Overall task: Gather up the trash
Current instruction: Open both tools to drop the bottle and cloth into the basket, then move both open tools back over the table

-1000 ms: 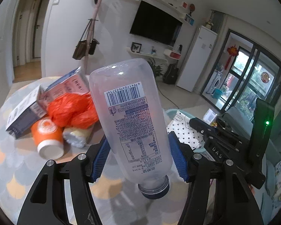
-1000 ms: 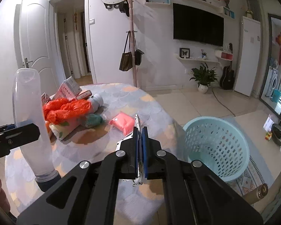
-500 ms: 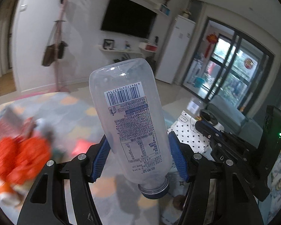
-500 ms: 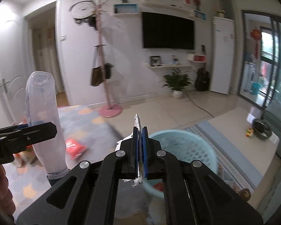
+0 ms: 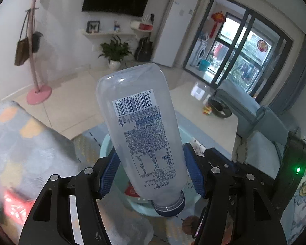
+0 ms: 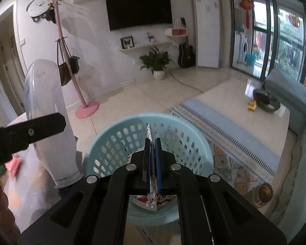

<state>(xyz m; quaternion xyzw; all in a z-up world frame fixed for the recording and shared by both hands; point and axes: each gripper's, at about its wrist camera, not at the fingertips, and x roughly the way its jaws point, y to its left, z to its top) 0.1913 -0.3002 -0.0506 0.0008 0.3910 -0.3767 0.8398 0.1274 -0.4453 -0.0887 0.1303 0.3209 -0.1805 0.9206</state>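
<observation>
Both hands swung from the table to the basket (image 6: 195,140); trash pile gone from view.

Left gripper (image 5: 151,175) clamps the bottle (image 5: 141,130), clear smooth plastic, cap down, over the basket. Right gripper (image 6: 152,159) pinches a flat spotted wrapper (image 6: 149,131) above the basket's perforated teal wall. Step, as judged: drop-off. Next move calls for opening both sets of jaws over the basket's mouth.

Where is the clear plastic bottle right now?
The bottle is upside down, clamped in the left gripper, cap over the blue basket; in the right wrist view it sits at left.
</observation>
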